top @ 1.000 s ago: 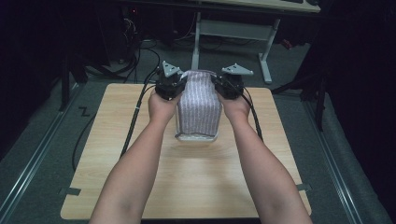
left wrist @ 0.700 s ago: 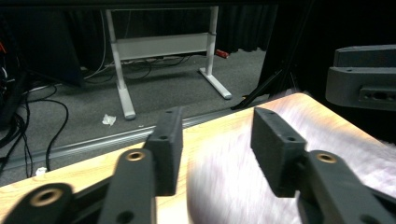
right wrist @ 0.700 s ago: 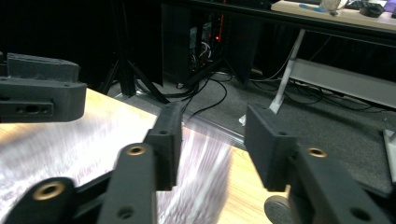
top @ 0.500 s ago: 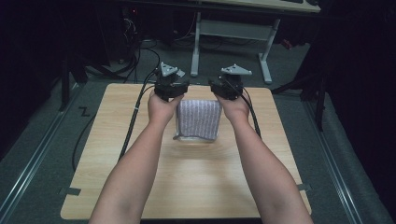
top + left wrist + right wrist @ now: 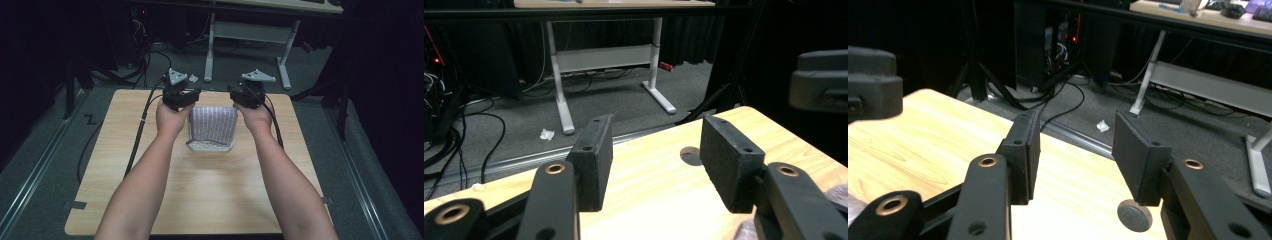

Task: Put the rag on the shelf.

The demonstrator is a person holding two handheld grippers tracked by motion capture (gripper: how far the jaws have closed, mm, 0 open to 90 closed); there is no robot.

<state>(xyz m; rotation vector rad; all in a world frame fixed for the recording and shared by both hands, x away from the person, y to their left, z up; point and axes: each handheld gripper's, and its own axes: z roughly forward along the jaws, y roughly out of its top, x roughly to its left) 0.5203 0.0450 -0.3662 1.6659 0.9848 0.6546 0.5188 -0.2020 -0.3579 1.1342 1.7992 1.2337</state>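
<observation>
High view has both hands at the far end of the table [image 5: 150, 200], and between them the folded cloth [image 5: 212, 127] lies flat, a striped grey-lilac pad sitting on a paler layer that peeks out along its near edge. The left gripper [image 5: 186, 97] is parked just beside the cloth's far left corner, the right gripper [image 5: 239, 95] just beside the far right one, and both sets of jaws have just been opening. Left gripper view confirms it: two black pads standing wide apart with nothing but bare wood between them, and a scrap of the cloth just showing at the bottom right. Right gripper view tells the same story, jaws spread, empty, a dark round disc [image 5: 1134, 215] set in the tabletop below them. So the fold looks laid down and released, and the job now, by my reading, is getting clear cleanly. The tidy way would be to lift both grippers straight up and away from the far edge, keeping the pads wide so no fingertip snags a corner and drags the top layer off square. Go evenly, both hands together. If another fold is wanted, come in low at the corners and pinch only the layers meant to travel, since that paler underlayer could easily be left behind.
</observation>
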